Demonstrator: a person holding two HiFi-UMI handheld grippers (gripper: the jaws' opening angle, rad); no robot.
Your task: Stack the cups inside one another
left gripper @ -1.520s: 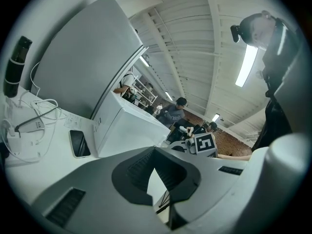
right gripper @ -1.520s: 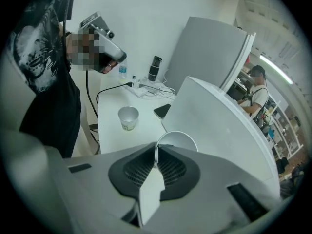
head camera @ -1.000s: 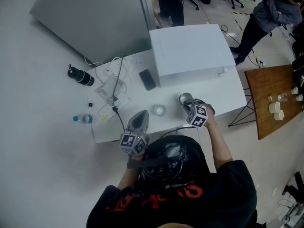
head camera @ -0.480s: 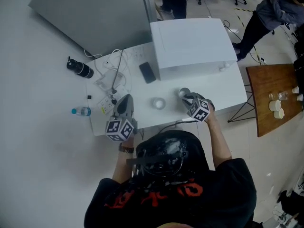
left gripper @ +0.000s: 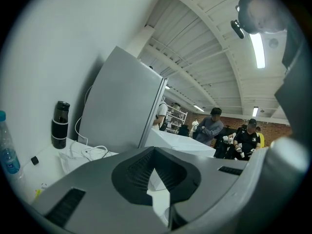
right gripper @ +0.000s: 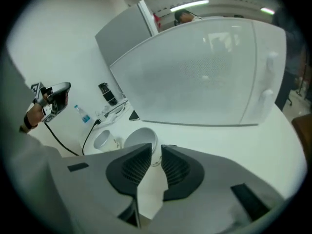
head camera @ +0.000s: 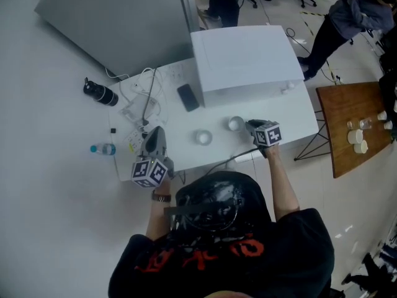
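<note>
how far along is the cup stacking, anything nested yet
Done: nothing nested; the left cup and right cup stand apart on the table. In hand: the right gripper is opening its jaws with the right cup's wall between them; the left gripper is shut, empty. Left: put one cup inside the other.

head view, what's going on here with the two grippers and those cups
A person stands at a white table with a gripper in each hand, working on stacking white cups. The right gripper has one cup between its jaws, which are opening, and the cup stands on the table. A second cup stands apart to its left, so nothing is stacked yet. The left gripper is shut and empty, off by the cables.
</note>
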